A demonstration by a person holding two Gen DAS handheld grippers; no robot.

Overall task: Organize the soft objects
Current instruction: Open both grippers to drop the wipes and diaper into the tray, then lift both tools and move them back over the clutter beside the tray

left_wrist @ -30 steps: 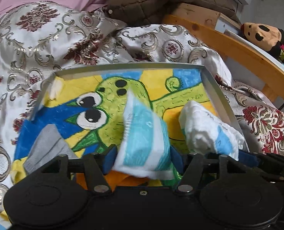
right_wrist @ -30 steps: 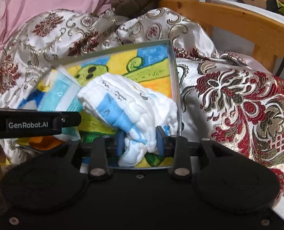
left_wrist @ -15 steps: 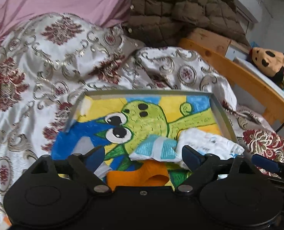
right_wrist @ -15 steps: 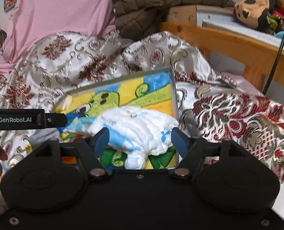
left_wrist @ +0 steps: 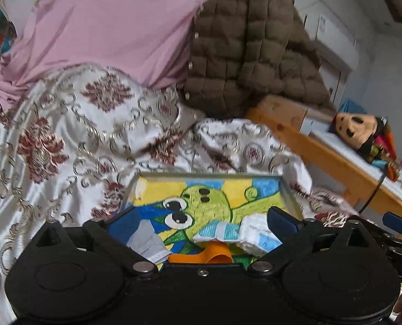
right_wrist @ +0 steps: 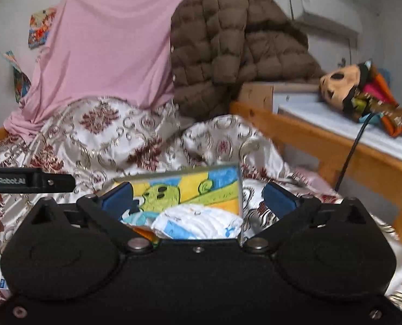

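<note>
Left wrist view: both the left gripper [left_wrist: 201,220] and right gripper [right_wrist: 198,196] were opening, empty, soft cloths [left_wrist: 257,237] lay lower centre in tray [left_wrist: 289,192].

The gripper body hides the tray's [left_wrist: 287,189] near edge and part of the orange cloth [left_wrist: 201,256].

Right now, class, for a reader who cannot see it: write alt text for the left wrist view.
The left gripper, jaws opening and holding nothing, hangs over a cartoon-printed tray on a floral bedspread. In the tray lie a grey cloth, an orange cloth, a blue-striped cloth and a white quilted cloth.
</note>
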